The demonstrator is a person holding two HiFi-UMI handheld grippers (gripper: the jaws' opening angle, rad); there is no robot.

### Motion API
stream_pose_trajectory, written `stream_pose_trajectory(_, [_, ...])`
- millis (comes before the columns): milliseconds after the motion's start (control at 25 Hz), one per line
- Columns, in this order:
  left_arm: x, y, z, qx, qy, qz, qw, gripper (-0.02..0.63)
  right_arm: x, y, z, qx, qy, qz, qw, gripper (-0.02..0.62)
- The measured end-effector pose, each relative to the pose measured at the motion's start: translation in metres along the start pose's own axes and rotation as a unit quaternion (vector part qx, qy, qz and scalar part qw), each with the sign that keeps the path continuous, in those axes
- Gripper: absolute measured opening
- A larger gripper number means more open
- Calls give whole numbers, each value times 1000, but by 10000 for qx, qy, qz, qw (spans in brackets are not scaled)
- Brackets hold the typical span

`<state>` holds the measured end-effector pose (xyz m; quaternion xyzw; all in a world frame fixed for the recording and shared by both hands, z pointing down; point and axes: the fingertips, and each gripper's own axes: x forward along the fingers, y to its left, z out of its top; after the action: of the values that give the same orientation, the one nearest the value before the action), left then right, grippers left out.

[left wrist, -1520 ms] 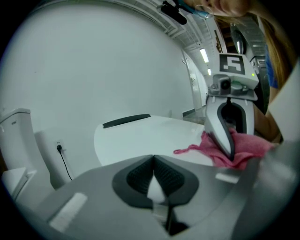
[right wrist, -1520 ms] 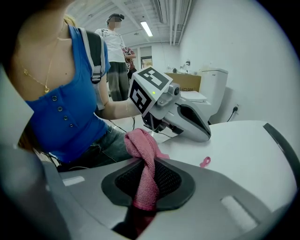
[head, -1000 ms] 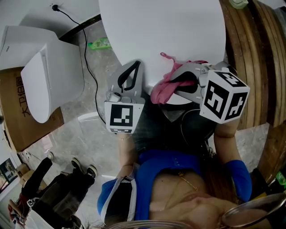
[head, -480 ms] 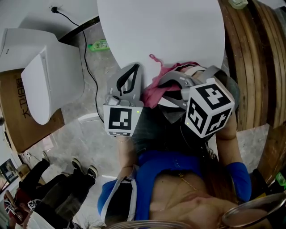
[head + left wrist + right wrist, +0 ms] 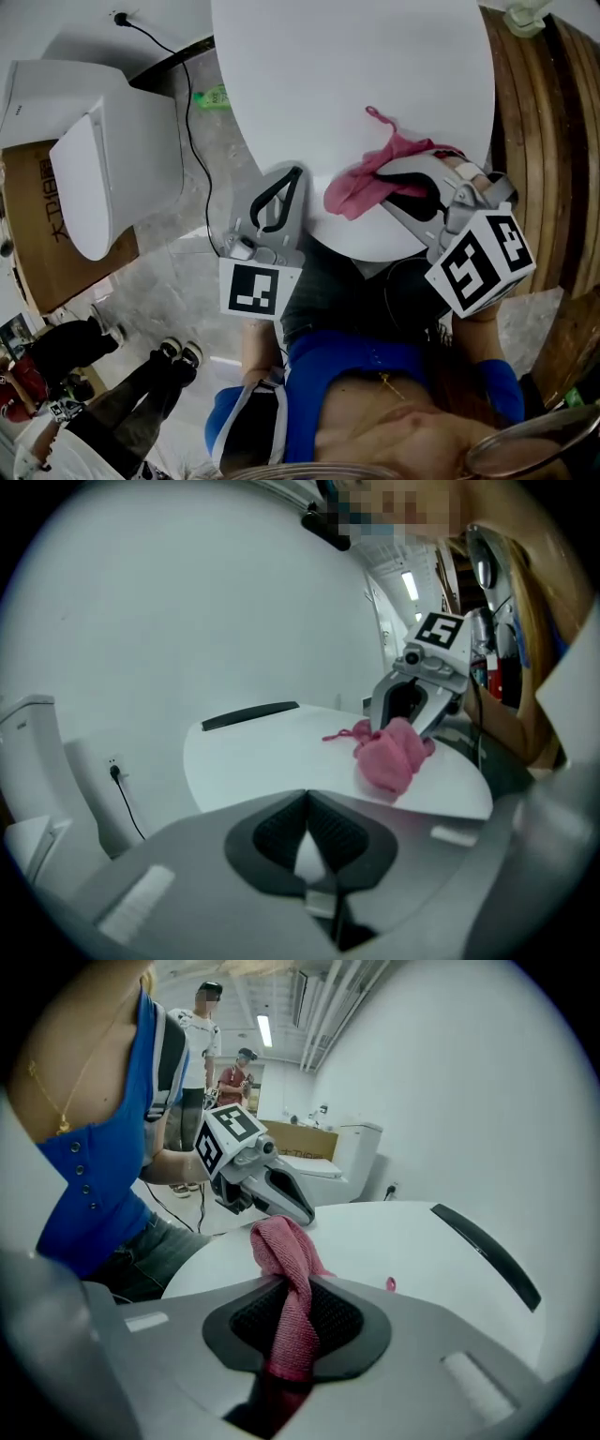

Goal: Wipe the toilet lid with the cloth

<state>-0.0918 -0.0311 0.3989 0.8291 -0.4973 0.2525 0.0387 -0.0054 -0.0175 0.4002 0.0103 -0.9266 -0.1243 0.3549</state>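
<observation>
While the right tool (image 5: 389,178) pinches the pink cloth (image 5: 352,192), bunched on the toilet lid (image 5: 347,66) near its front edge, the left tool (image 5: 286,183) hangs pressed together, empty; wiping looks barely begun, with most of the lid left.

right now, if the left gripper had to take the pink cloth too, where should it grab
Probably the loose bunched end of the pink cloth, heaped on the toilet lid just beyond the right gripper. Bring the left gripper in low from its own side; the rest is pinched by the right one.
</observation>
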Motion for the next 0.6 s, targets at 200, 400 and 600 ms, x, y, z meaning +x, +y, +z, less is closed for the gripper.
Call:
stream_pose_trajectory(200, [10,4,-2,-252,498,-143,9983,-2,5,-6,-5,169,403,470,9979,63])
stream_pose_trajectory(400, [15,15,-5,-541,1280,-175,9901,2,11,-16,-1,1096,574,899,9882,60])
stream_pose_trajectory(600, [20,19,-4,-1015,1926,65,9760,3,12,-31,4,1727,574,876,9794,60])
